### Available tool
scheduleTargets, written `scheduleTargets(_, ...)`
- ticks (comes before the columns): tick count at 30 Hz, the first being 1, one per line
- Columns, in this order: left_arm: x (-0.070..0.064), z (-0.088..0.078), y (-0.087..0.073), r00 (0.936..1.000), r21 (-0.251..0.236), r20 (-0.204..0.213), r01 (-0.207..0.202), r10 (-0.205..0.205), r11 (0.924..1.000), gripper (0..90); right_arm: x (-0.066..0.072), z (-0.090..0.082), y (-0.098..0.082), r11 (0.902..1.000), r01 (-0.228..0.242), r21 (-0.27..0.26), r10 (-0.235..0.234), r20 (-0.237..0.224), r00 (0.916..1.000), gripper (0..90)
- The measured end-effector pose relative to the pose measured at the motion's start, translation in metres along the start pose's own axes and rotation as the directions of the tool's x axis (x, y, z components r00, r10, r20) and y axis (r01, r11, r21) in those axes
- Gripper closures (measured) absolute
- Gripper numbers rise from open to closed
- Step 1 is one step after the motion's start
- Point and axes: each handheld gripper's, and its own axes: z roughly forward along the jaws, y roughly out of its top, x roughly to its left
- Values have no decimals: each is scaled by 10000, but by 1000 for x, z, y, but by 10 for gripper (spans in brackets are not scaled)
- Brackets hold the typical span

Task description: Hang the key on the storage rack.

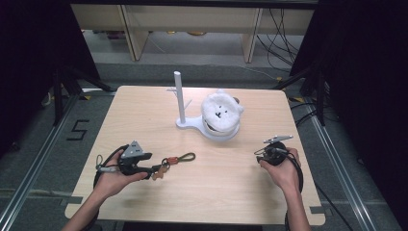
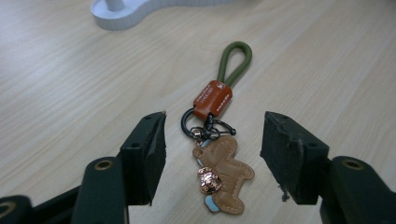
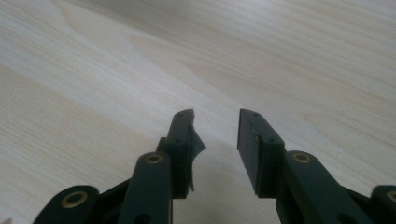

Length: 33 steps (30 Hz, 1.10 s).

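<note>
A keychain [image 2: 217, 140] lies flat on the pale wood-grain desk [image 1: 144, 115], in the lower left of the high view, just right of the left tool [image 1: 155, 169]. In the left gripper view it sits at centre frame, between the two black jaws, which stand apart on either side without touching it; this tool is released. The same view gives the detail that the high view blurs: an olive-green cord loop at the top, pinched into a glossy orange-brown sleeve with faint print, then a dark metal clasp, then a tan leather charm with stitched edges, shaped like a small animal, with a coppery metal bead on it and a bit of light blue peeping out beneath. The jaw pads look rubbery and worn, with frayed edges.

The high view adds the wider setting: a white stand [image 1: 182, 103] with a round post and small pegs at upper centre, and a fluffy white plush toy [image 1: 221, 111] with a dark stitched face sitting on the stand's base to its right. The right tool [image 1: 262, 154] is at the lower right, well apart from the keychain. In the right gripper view its matte black jaws stand parted over bare wood, gripping nothing.
</note>
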Motion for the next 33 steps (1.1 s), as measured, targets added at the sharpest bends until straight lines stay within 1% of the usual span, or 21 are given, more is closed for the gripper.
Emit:
scheduleTargets(4, 3, 12, 8, 9971, 856, 418, -669, 635, 9941, 409, -4, 0, 1, 9997, 131, 212, -127, -218, 9997, 667)
scheduleTargets(7, 5, 17, 12, 9943, 1224, 558, -972, 909, 9877, 413, -7, 2, 0, 9994, 354, -40, -354, -165, 9992, 666)
scheduleTargets(8, 6, 22, 16, 9892, 1612, 796, -1344, 1228, 9777, 414, -5, 1, -1, 10000, 94, 34, -93, -134, 9999, 666)
scheduleTargets(9, 6, 22, 16, 9892, 1612, 796, -1344, 1228, 9777, 415, -3, 1, -1, 9996, -259, 111, 260, -145, 9996, 666)
scheduleTargets(10, 7, 25, 19, 9873, 1844, 910, -1453, 1303, 9720, 416, -3, 1, -2, 9995, -291, 130, 293, -169, 9994, 666)
scheduleTargets(11, 9, 29, 23, 9782, 2293, 1152, -1951, 1725, 9536, 416, -4, 2, -2, 9996, -270, 107, 272, -230, 9994, 666)
scheduleTargets(12, 9, 32, 23, 9803, 2305, 1149, -1833, 1603, 9557, 416, -4, 2, -2, 9996, -264, 121, 266, -204, 9994, 666)
scheduleTargets(14, 11, 37, 26, 9734, 2645, 1361, -2152, 1845, 9401, 417, -4, 2, -2, 9996, -251, 145, 254, -206, 9995, 666)
scheduleTargets(16, 12, 42, 29, 9725, 2782, 1423, -2178, 1841, 9355, 417, -4, 1, -2, 9996, -247, 147, 250, -210, 9995, 664)
scheduleTargets(17, 11, 43, 29, 9753, 2768, 1409, -2037, 1701, 9391, 415, -4, 2, -2, 9996, -247, 114, 250, -260, 9994, 663)
scheduleTargets(18, 11, 46, 29, 9742, 2788, 1466, -2069, 1714, 9378, 414, -4, 2, -2, 9996, -242, 123, 245, -236, 9994, 663)
scheduleTargets(19, 12, 47, 31, 9718, 2919, 1513, -2186, 1808, 9311, 415, -4, 1, -2, 9996, -245, 150, 248, -232, 9994, 663)
scheduleTargets(23, 12, 53, 33, 9701, 3019, 1593, -2246, 1833, 9265, 417, -4, 2, -2, 9994, -323, 102, 325, -222, 9992, 663)
scheduleTargets(25, 13, 58, 36, 9641, 3230, 1759, -2475, 1991, 9135, 417, -5, 2, -2, 9994, -349, 83, 351, -259, 9990, 663)
scheduleTargets(26, 15, 57, 38, 9528, 3514, 1906, -2908, 2362, 8899, 418, -5, 2, -2, 9993, -355, 111, 358, -247, 9991, 663)
scheduleTargets(27, 16, 58, 40, 9504, 3617, 1953, -2992, 2421, 8830, 418, -5, 2, -2, 9995, -314, 84, 316, -231, 9992, 662)
scheduleTargets(28, 16, 59, 40, 9513, 3612, 1945, -2960, 2390, 8843, 420, -5, 2, -2, 9994, -324, 85, 326, -238, 9992, 663)
scheduleTargets(29, 16, 60, 42, 9474, 3727, 2013, -3091, 2489, 8749, 421, -6, 2, -2, 9995, -319, 81, 321, -238, 9992, 663)
scheduleTargets(30, 16, 60, 42, 9504, 3789, 1991, -2996, 2391, 8756, 424, -6, 2, -2, 9994, -327, 87, 329, -240, 9992, 662)
scheduleTargets(31, 17, 61, 44, 9455, 3798, 2046, -3152, 2533, 8697, 424, -6, 2, -2, 9994, -331, 86, 333, -249, 9991, 662)
scheduleTargets(33, 17, 62, 45, 9444, 3825, 2076, -3182, 2549, 8674, 433, -5, 2, -2, 9995, -316, 75, 318, -233, 9992, 662)
